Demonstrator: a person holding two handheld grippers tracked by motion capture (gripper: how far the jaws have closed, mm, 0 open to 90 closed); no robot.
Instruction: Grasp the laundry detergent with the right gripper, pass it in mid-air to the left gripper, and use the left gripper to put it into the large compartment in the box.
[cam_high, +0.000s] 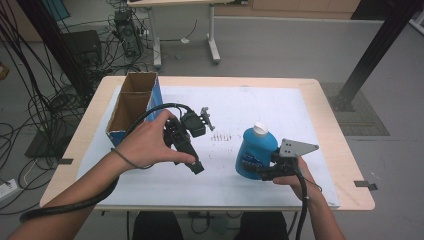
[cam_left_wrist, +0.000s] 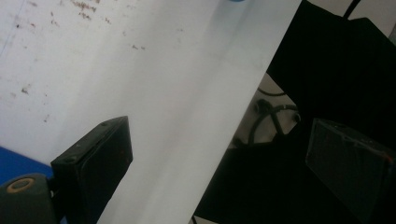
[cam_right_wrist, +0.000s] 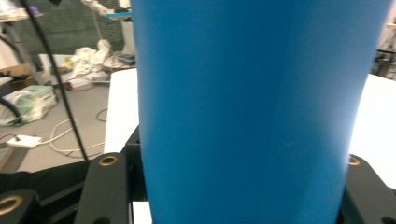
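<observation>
Blue plastic bottle with a white cap (cam_high: 255, 150) stands clamped in the right gripper (cam_high: 265, 170); the left gripper (cam_high: 197, 165), jaws wide, holds nothing.

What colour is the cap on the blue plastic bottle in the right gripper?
White; the cap tops the blue plastic bottle, clearest in the high view.

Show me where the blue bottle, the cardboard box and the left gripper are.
blue bottle (cam_high: 252, 155): high view, on its blue body below the white cap.
cardboard box (cam_high: 131, 104): high view, on the inner wall of its near compartment.
left gripper (cam_left_wrist: 224, 158): left gripper view, midway between its two black jaws, which stand apart.
</observation>
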